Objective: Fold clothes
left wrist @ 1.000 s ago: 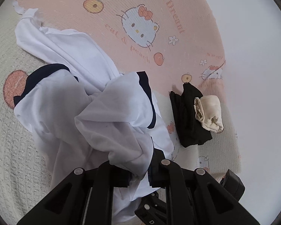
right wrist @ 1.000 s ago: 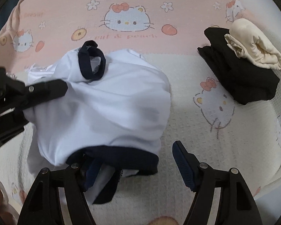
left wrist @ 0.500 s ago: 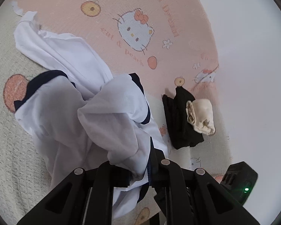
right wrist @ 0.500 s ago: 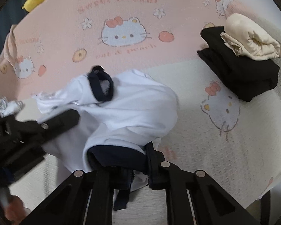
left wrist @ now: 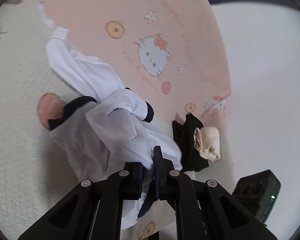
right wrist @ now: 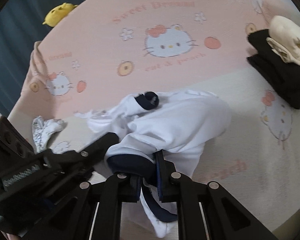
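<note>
Closed now on the shirt's navy hem band, where a second ago stood open just beside it: right gripper, jaws nearly together with cloth pinched between. Lifted too, judging by a wider sweep of bed in both views than before. Left gripper likewise clamped on white shirt cloth, as in the earlier frames, jaws almost shut with a fold running between them and a navy edge trailing below.

Shirt bunched and partly off the bed, hanging between the two grippers; one end trails across the cream part toward the pink band at the bed's far edge, a navy cuff poking up from the heap. Not flat, no crease set, sleeves twisted into the body.

Near the bed's right edge: black garment folded, cream one rolled on top, well apart from the shirt. Near the left edge, a small crumpled white piece. Yellow toy at the far left corner.

Meaning for the task, as a judgement: two-point hold now in place, so the shirt can be pulled taut and spread or shaken out; fold proper not yet visible in the cloth. Risk: both grips sit close together on a bunch, so layers may be caught double and come up tangled rather than opening.
</note>
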`<state>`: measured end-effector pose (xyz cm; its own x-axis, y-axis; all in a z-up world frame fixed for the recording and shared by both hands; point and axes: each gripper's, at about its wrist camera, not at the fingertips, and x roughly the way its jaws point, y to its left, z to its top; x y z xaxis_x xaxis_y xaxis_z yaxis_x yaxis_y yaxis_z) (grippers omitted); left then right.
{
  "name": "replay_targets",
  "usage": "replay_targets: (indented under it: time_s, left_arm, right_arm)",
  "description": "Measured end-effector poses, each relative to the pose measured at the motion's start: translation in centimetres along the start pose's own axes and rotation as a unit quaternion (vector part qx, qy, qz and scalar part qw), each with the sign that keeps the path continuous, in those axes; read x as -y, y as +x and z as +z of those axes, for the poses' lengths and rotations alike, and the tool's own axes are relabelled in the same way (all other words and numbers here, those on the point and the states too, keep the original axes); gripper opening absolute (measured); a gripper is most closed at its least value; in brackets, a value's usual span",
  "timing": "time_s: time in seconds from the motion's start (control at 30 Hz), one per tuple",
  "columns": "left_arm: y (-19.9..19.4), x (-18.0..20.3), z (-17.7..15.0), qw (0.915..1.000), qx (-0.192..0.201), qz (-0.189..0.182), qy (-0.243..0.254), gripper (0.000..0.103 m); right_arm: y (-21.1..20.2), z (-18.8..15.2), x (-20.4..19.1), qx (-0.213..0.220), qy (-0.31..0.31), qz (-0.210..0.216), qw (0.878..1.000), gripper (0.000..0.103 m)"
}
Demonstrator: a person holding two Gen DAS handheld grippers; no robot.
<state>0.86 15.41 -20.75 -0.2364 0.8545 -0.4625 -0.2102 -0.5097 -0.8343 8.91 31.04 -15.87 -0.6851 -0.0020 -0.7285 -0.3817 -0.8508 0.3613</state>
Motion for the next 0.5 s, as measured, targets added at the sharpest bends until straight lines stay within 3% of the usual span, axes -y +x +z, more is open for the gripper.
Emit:
replay_targets:
  time_s: [0.27,0.5]
  left_arm:
    - [-4.0,-2.3,1.4,0.9989,0.027,-0.008,-0.038,0.007]
    - [-8.1,-3.7,1.6,0.9986,0.047,0.015,-0.021,0.007]
  right_arm:
    - [0.9,-0.2,-3.9,-0.019,-0.029,0.049,0.998,0.010]
    - [2.9,-2.1,-7.1,-0.059,-0.059,0.076,0.994,0.010]
